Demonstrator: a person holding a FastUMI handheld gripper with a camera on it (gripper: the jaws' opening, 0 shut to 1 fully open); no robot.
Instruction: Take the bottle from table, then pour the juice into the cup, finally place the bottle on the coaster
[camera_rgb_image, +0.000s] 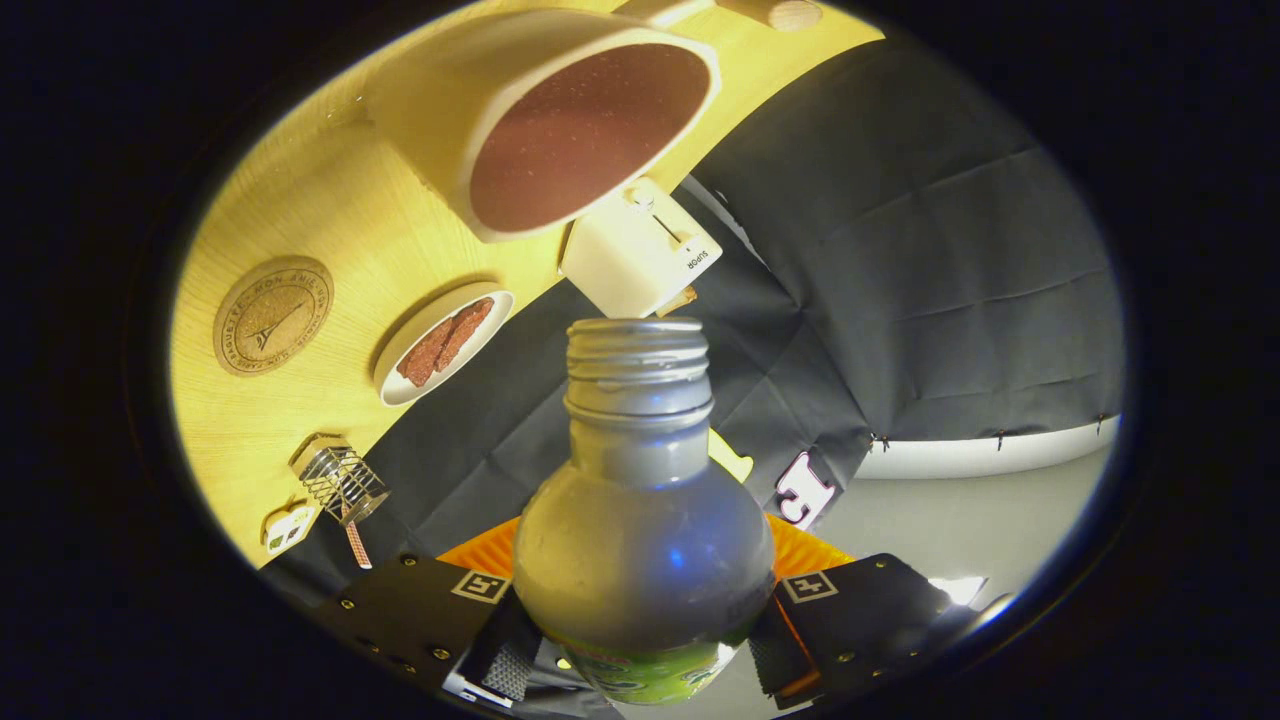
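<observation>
With the view rolled hard over, the gripper (640, 640) jaws are clamping the uncapped bottle (640, 520) at its body, tilting its mouth toward the cup (560, 120), presumably for pouring. Beyond, the cork coaster (272, 315) is lying well apart on the counter (330, 220), past a snack dish (443, 342); open counter between.

I see a wooden table (330, 215) carrying the cup (540, 120), coaster (272, 316), plate (442, 343), white box (640, 250) and wire holder (342, 482).
</observation>
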